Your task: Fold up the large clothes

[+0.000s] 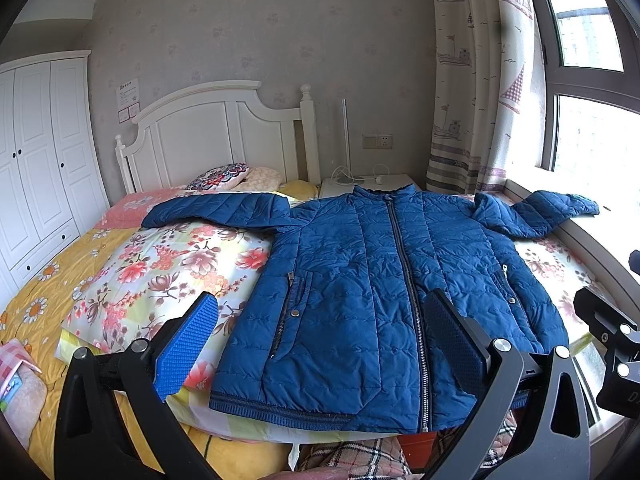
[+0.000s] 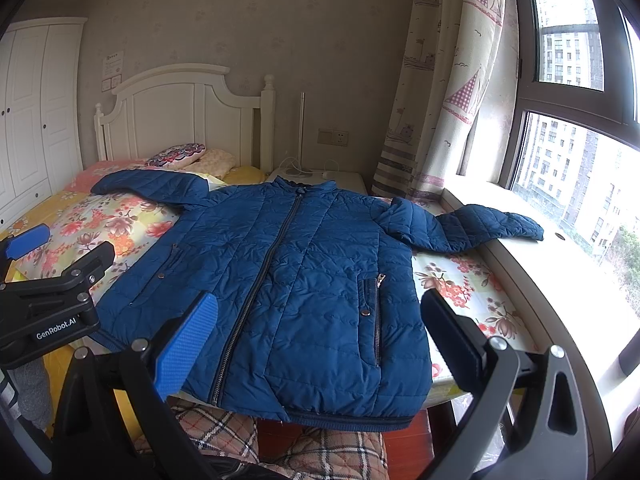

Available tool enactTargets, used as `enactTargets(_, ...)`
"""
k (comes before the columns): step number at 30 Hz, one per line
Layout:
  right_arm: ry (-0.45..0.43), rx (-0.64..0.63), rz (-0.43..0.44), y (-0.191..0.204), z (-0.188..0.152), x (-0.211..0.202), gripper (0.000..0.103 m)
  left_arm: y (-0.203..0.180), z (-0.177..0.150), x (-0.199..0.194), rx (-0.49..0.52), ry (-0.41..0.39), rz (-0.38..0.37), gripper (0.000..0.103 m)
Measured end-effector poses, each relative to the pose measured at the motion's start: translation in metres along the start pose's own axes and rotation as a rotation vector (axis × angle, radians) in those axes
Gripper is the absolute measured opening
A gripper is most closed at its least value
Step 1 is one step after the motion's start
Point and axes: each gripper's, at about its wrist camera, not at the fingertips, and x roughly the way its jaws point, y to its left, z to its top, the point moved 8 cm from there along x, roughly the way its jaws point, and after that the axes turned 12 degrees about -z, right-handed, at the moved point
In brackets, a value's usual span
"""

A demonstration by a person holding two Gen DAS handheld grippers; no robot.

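A blue quilted jacket lies flat, front up and zipped, on a floral sheet, hem toward me. Its sleeves spread out sideways: one over the bed, the other onto the windowsill. My left gripper hovers open above the hem, left of the zip, holding nothing. My right gripper is open too, over the hem's right half near the pocket. The left gripper's body shows at the left edge of the right wrist view.
A bed with a yellow cover and white headboard stretches to the left, pillows at its head. A white wardrobe stands far left, a nightstand behind the jacket, a curtain and window to the right. A plaid cushion sits below the hem.
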Motion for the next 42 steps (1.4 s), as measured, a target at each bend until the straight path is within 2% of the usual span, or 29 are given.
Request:
enactTargets(21, 0.002, 0.000, 0.003, 0.000, -0.001, 0.000, 0.101, -0.001, -0.001, 0.000, 0.001, 0.000, -0.001, 0.099)
enactTargets(29, 0.030, -0.008, 0.007, 0.007, -0.006, 0.010, 0.101, -0.007, -0.007, 0.010, 0.004, 0.030, -0.012, 0.099)
enactTargets(37, 0.072, -0.010, 0.007, 0.007, -0.014, 0.039, 0.101, -0.008, -0.013, 0.038, -0.003, 0.082, -0.031, 0.099)
enactTargets(40, 0.065, -0.008, 0.012, 0.006, -0.012, 0.066, 0.101, -0.013, -0.005, 0.067, -0.009, 0.097, -0.077, 0.099)
enactTargets(42, 0.094, -0.006, -0.013, 0.001, -0.012, 0.095, 0.101, -0.017, 0.006, 0.101, -0.001, 0.107, -0.111, 0.099)
